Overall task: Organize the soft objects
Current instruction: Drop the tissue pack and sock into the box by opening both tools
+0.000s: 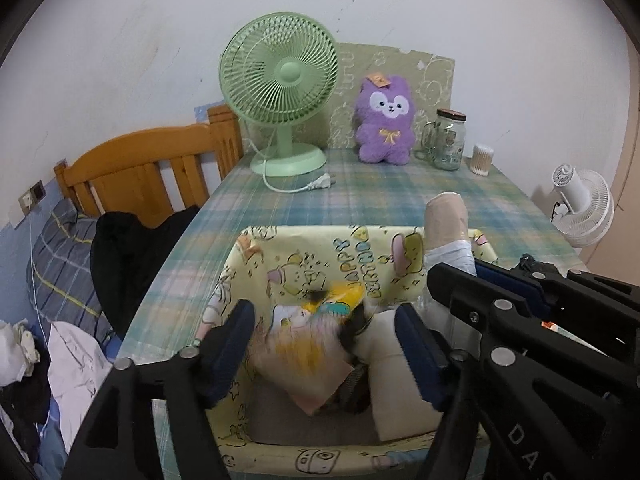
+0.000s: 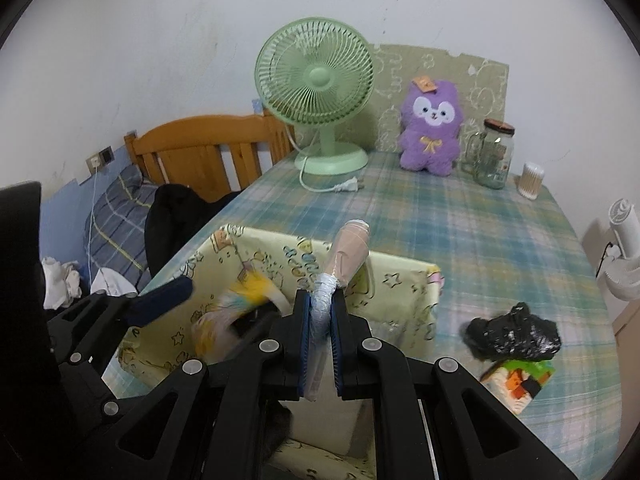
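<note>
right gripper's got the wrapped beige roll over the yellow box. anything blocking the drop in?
Partly. The beige roll is clamped in the right gripper above the yellow box. Inside, a colourful packet under the open left gripper and a white item fill much of the box.

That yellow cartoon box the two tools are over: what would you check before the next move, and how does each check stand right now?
1. Left tool open over the yellow cartoon box: ok, pads apart.
2. Colourful packet let go: ok, it is blurred between the open pads, above the box interior.
3. Right tool gripping the plastic-wrapped beige roll: ok, pads clamp its wrapped end.
4. Roll above the box: ok, it stands over the far rim.
5. Room left in the box: cannot tell, the tools hide much of the inside.
6. Black crumpled bag still to sort: not ok, it lies outside on the plaid tablecloth.
</note>
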A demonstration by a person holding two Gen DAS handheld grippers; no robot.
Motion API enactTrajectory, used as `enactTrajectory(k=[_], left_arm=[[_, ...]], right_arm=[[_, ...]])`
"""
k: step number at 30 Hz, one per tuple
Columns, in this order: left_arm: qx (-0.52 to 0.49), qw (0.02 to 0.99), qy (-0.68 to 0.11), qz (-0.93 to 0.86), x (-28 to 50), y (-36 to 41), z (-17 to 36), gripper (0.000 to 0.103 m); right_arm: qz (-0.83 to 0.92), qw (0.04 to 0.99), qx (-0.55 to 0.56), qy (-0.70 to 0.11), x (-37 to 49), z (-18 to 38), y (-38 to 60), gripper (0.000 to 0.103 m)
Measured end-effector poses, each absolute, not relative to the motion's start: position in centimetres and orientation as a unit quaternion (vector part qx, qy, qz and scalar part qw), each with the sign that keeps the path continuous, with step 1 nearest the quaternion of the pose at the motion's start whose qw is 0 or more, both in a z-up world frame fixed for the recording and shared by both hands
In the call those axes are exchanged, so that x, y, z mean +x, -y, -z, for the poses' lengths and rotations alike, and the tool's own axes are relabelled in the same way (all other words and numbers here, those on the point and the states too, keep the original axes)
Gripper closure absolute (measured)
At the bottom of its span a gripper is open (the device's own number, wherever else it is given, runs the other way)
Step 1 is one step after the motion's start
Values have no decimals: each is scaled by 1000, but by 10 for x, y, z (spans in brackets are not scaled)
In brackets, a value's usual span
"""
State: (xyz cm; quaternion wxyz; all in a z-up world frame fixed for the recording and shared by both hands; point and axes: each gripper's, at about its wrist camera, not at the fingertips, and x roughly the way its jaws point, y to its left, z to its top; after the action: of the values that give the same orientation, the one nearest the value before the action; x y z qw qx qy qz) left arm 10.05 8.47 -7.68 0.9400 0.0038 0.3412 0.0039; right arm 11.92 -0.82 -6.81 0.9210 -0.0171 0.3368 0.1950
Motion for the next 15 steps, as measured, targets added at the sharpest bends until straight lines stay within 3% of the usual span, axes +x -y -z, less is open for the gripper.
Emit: enactTrajectory(k=[3,15], left_arm=[[-1,939,-344,-8,100,-89,80,20],[-18,936,-352,-1,100,-95,84,14]], right_arm=[[-201,918,-23,-340,121,71,4,91],[-214,909,-15,-356,134,81,-3,88]])
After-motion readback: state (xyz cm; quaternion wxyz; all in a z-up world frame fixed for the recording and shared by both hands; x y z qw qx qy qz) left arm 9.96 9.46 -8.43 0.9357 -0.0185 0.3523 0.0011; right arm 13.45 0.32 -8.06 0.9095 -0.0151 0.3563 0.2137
